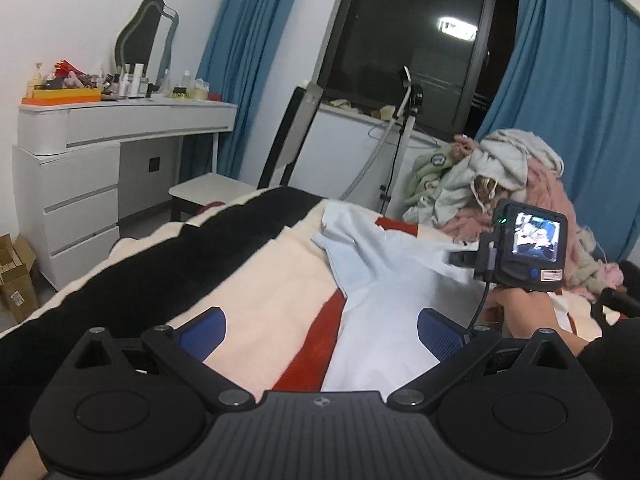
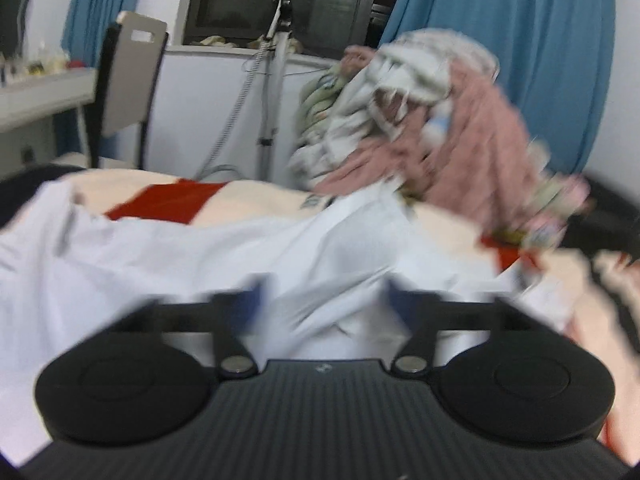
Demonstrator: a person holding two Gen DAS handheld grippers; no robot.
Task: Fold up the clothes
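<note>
A pale blue shirt (image 1: 384,280) lies spread across a bed blanket (image 1: 260,292) striped in cream, red and black. My left gripper (image 1: 320,334) hovers low over the shirt's near edge, open, with nothing between its blue pads (image 1: 202,332). To its right, a hand (image 1: 520,312) holds my right gripper (image 1: 454,258) over the shirt. The right wrist view is blurred by motion. There my right gripper (image 2: 323,298) stands open, and a raised fold of the shirt (image 2: 200,256) sits between its fingers. A pile of unfolded clothes (image 1: 500,184) (image 2: 420,120) rests at the bed's far right.
A white dressing table (image 1: 80,160) with a mirror and bottles stands at left, with a chair (image 1: 288,140) beside it. A garment steamer stand (image 1: 404,120) is behind the bed, in front of the dark window and blue curtains. A cardboard box (image 1: 16,276) sits on the floor.
</note>
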